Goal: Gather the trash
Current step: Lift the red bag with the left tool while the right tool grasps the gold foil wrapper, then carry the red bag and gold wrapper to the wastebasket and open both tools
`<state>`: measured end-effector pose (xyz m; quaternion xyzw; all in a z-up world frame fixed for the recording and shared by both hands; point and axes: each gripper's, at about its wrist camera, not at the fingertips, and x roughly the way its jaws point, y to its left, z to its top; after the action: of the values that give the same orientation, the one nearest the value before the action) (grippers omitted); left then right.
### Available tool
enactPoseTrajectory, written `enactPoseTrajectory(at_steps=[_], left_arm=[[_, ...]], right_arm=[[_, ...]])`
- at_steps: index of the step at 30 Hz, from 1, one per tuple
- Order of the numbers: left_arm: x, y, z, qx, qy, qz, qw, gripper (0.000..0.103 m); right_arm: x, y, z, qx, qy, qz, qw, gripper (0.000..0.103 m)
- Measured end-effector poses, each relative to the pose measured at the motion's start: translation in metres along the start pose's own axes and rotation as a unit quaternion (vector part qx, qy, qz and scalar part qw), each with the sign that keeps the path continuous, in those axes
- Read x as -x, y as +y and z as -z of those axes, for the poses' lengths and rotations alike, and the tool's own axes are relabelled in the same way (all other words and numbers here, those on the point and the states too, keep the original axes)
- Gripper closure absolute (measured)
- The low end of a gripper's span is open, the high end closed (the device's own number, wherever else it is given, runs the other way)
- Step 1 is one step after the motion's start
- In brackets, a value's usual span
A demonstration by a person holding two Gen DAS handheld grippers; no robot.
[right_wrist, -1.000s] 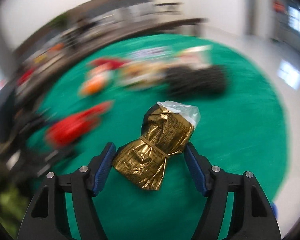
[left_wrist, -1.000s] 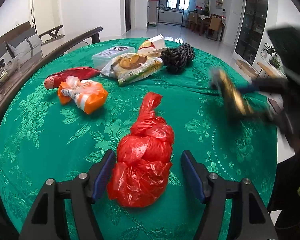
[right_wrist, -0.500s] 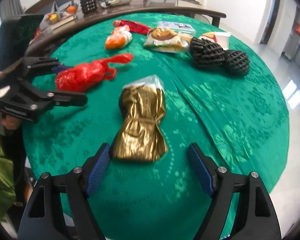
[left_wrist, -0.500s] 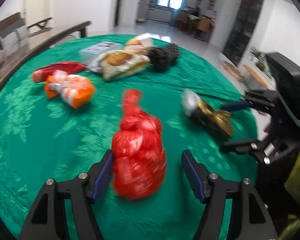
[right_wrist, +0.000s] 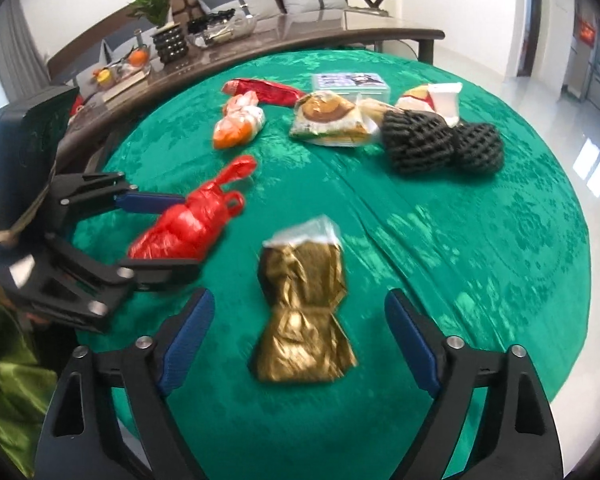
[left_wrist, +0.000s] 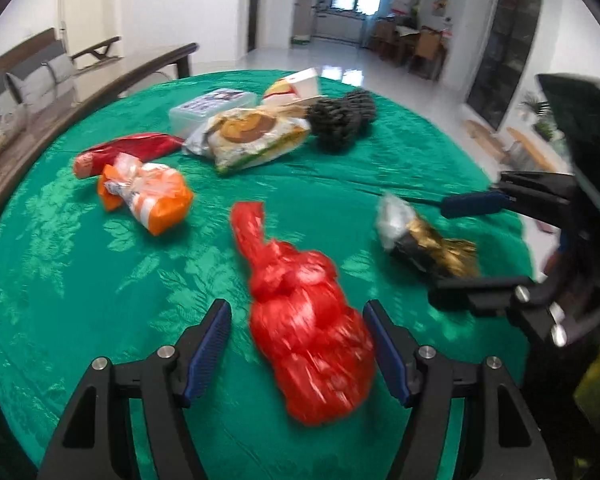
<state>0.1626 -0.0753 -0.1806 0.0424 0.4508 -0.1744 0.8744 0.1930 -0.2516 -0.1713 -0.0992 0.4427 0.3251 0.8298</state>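
A knotted red plastic bag lies on the green tablecloth between the fingers of my left gripper. A gap shows on its left side, so the pads do not press it. In the right wrist view the red bag sits inside the left gripper. A crumpled gold foil bag with a clear plastic end rests on the cloth between the fingers of my right gripper. Its jaws are opening and stand well clear of the bag. The left wrist view shows the gold bag inside the right gripper.
Farther back lie an orange-and-white bag, a red packet, a snack bag, a clear box, a white carton and black foam nets. A dark wooden table borders the far side.
My right gripper let go of the gold bag, which now lies on the cloth, and its jaws have spread wider. The red bag stays between the left fingers, now clear of the left pad.
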Motion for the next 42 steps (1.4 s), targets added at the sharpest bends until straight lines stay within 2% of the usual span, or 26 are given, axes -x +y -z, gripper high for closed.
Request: enactPoseTrajectory(at_steps=[3, 4, 5, 6, 7, 8, 16, 24, 30, 42], left_arm=[[-0.003, 0.006, 0.000, 0.008, 0.002, -0.020, 0.9998, 0.033], [-0.003, 0.008, 0.001, 0.009, 0.000, -0.020, 0.9998, 0.033], [-0.001, 0.009, 0.001, 0.009, -0.004, -0.018, 0.9998, 0.033], [0.000, 0.010, 0.001, 0.008, -0.008, -0.016, 0.9998, 0.037], [0.003, 0.010, 0.002, 0.004, -0.015, -0.014, 0.9998, 0.056], [0.003, 0.010, 0.002, 0.002, -0.015, -0.013, 0.9998, 0.059], [0.012, 0.007, 0.004, 0.013, -0.033, 0.014, 0.9993, 0.061], [0.014, -0.007, 0.006, 0.011, -0.031, 0.016, 0.9993, 0.061], [0.011, -0.029, 0.004, 0.000, -0.029, 0.021, 0.9994, 0.061], [0.008, -0.097, -0.012, -0.038, -0.027, 0.055, 0.9974, 0.061]], right_arm=[[-0.009, 0.002, -0.004, -0.008, 0.011, 0.010, 1.000, 0.026], [-0.012, 0.001, -0.005, -0.012, 0.015, 0.012, 1.000, 0.036], [-0.015, 0.001, -0.005, -0.014, 0.020, 0.014, 1.000, 0.056], [-0.017, 0.000, -0.005, -0.019, 0.026, 0.016, 0.999, 0.057], [-0.017, -0.001, -0.005, -0.024, 0.027, 0.017, 0.999, 0.057], [-0.015, -0.003, -0.004, -0.031, 0.024, 0.016, 0.999, 0.057], [0.006, -0.006, -0.002, -0.055, -0.009, 0.007, 0.998, 0.058], [0.013, -0.014, 0.005, -0.078, -0.015, 0.022, 0.997, 0.058], [0.019, -0.019, 0.013, -0.090, -0.019, 0.026, 0.995, 0.058], [0.062, -0.046, 0.036, -0.139, -0.068, 0.032, 0.988, 0.058]])
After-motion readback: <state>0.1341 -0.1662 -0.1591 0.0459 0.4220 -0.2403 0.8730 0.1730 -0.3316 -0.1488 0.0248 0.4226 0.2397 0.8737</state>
